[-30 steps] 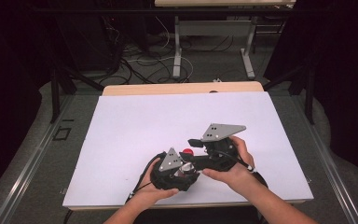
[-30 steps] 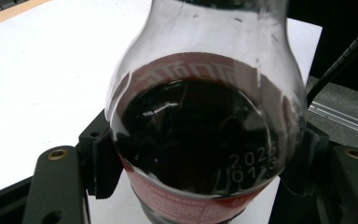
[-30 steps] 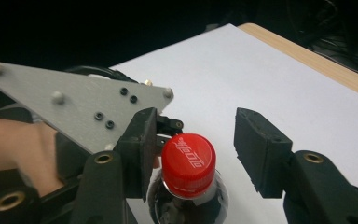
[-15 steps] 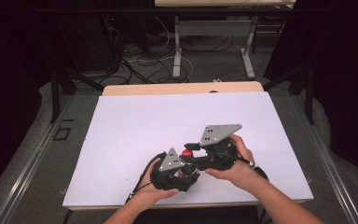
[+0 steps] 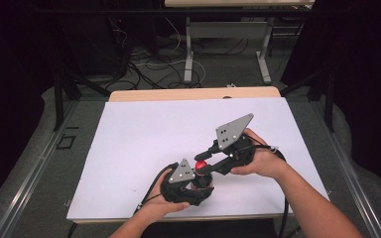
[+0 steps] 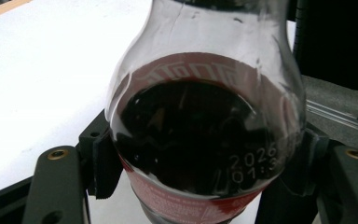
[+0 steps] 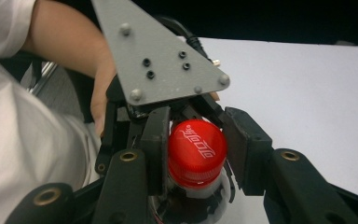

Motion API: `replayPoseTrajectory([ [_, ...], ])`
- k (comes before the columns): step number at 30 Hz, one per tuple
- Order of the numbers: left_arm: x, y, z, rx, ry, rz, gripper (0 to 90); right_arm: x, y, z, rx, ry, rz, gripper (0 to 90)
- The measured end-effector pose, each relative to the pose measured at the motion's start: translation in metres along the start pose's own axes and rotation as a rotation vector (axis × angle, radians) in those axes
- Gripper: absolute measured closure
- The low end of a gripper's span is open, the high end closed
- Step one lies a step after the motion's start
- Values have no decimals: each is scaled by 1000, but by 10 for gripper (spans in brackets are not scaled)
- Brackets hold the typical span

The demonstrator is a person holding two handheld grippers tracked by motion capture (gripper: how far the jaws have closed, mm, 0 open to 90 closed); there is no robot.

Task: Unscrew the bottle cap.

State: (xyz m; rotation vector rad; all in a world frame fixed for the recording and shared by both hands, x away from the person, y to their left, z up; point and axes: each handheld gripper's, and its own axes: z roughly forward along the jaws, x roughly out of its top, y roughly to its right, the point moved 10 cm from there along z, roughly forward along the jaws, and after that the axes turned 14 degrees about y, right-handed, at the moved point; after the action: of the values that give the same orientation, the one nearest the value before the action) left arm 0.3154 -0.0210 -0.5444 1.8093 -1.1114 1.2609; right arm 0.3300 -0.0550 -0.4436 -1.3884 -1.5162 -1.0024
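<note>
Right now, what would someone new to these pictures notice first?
A cola bottle near the front edge of the white table, its dark body clamped between the left gripper jaws. The right gripper reaches in from the right and has shut its jaws on the bottle's red cap. Both hands sit close together over it.

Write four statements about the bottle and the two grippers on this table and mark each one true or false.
1. The left gripper is shut on the bottle. True.
2. The bottle's cap is blue. False: it is red.
3. The right gripper has its jaws on either side of the cap. True.
4. The bottle holds a clear, colourless liquid. False: the liquid is dark.
</note>
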Motion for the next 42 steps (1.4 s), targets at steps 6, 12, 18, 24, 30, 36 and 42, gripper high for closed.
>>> replayPoseTrajectory([
  [6, 2, 3, 0, -16, 7, 3, 295, 2, -2, -3, 28, 10, -2, 617],
  [12, 0, 3, 0, -22, 0, 1, 295, 1, -3, -3, 33, 1, -40, 617],
  [18, 1, -3, -1, 5, -3, 4, 295, 7, 0, -2, -25, 46, 104, 547],
  [24, 1, -5, -2, 20, 3, -4, 295, 7, -9, 5, -135, 0, 63, 608],
  [30, 1, -4, -2, 16, 1, -12, 295, 7, -7, 5, -163, -17, 42, 610],
  [36, 1, -8, -3, 29, 4, -12, 295, 11, -3, 1, -171, 14, 50, 610],
  [42, 0, -15, -4, 55, 12, -18, 295, 10, -1, -3, -187, 14, 68, 611],
])
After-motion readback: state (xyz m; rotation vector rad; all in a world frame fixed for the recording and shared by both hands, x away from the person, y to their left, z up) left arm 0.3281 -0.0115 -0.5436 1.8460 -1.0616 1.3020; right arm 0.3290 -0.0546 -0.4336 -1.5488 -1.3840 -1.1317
